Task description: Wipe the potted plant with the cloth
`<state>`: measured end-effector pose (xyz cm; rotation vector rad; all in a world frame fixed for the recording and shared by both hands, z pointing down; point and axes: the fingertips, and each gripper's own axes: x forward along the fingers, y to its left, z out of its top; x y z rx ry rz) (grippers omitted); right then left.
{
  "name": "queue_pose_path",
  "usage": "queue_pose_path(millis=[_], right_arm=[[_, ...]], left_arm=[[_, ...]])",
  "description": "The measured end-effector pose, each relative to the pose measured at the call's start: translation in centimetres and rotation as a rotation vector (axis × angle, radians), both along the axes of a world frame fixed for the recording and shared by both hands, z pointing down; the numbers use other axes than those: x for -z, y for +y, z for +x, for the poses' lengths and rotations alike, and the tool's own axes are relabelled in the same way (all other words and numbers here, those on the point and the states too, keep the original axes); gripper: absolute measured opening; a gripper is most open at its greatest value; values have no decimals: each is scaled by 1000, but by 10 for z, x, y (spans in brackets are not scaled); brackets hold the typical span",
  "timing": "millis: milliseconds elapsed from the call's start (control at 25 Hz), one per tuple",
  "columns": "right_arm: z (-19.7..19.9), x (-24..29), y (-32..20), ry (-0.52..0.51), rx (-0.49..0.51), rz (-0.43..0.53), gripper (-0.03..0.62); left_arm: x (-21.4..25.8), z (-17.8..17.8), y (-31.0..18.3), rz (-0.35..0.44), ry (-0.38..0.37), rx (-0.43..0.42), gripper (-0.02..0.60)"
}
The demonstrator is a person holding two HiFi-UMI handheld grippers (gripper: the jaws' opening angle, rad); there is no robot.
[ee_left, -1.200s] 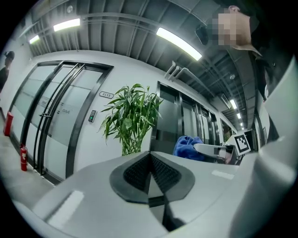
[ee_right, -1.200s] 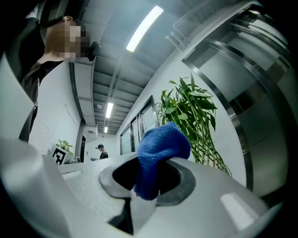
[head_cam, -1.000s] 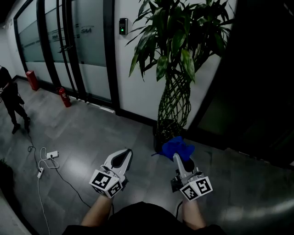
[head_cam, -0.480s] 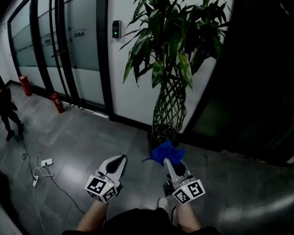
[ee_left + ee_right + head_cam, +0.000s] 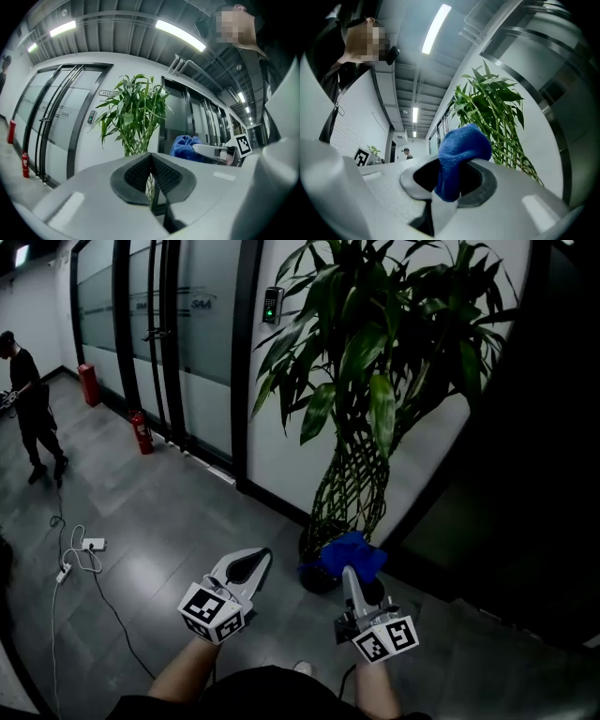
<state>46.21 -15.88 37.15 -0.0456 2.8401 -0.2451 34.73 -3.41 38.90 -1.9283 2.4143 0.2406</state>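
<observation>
Head view: the right gripper has the blue cloth bunched at its tip, close in front of the potted plant down by its pot, with the left gripper off to its left. Left gripper view: jaws pressed together on nothing, plant straight beyond, cloth to the right. Right gripper view: jaws pinch the cloth, which puffs out past them, plant farther off on the right.

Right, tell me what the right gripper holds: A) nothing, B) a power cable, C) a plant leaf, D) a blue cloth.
D: in the right gripper view, the right gripper is shut on the blue cloth, which bunches out above its jaws.
</observation>
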Motion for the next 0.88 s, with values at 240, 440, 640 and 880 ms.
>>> queue_pose_path(millis=[240, 440, 640, 880], right_arm=[[1, 12, -78, 4, 66, 12, 86], [-7, 22, -122, -22, 64, 20, 86], [-26, 51, -153, -62, 24, 79, 86], [-55, 88, -185, -82, -44, 161, 86]], left_arm=[[5, 10, -82, -21, 5, 44, 6], [14, 4, -123, -27, 0, 41, 6], [34, -18, -157, -29, -10, -19, 6], [61, -34, -199, -54, -47, -110, 6]])
